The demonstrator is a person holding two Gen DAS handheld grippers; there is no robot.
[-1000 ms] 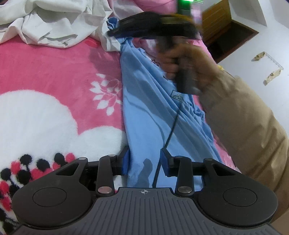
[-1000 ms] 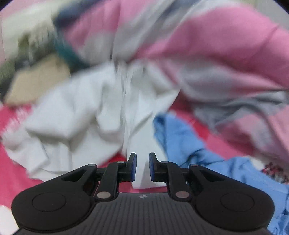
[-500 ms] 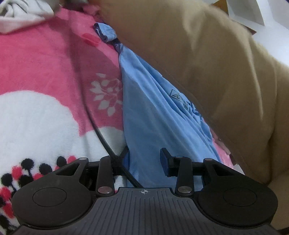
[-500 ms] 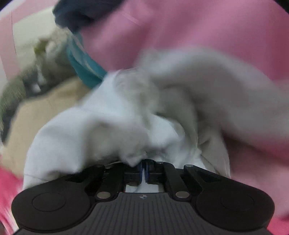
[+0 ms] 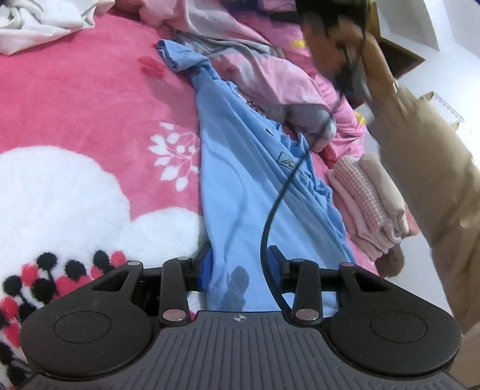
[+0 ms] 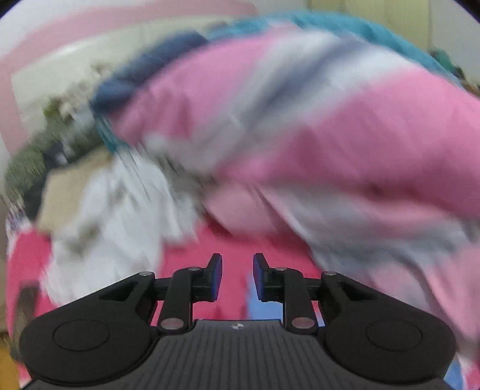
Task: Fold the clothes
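Observation:
A light blue shirt (image 5: 240,168) lies stretched lengthwise on the pink blanket (image 5: 90,99), bunched at its far end. Its near hem lies between the blue pads of my left gripper (image 5: 240,265), which is open and low over the cloth. A black cable (image 5: 270,222) crosses the shirt. My right gripper (image 6: 237,276) is open with nothing between its fingers; its view is blurred by motion. A crumpled white garment (image 6: 114,222) lies ahead and to its left, also seen as the white garment (image 5: 36,24) at the far left of the left wrist view.
A pink and grey quilt (image 5: 255,60) is heaped along the shirt's far right side. A stack of folded pink clothes (image 5: 369,198) sits at the right. A person's tan sleeve (image 5: 435,186) fills the right edge. Blurred clothes pile up behind the quilt (image 6: 330,144).
My right gripper, shut on the white garment half a second ago, has opened and pulled back. The sleeve has swung off the shirt to the right. My left gripper has stayed in place.

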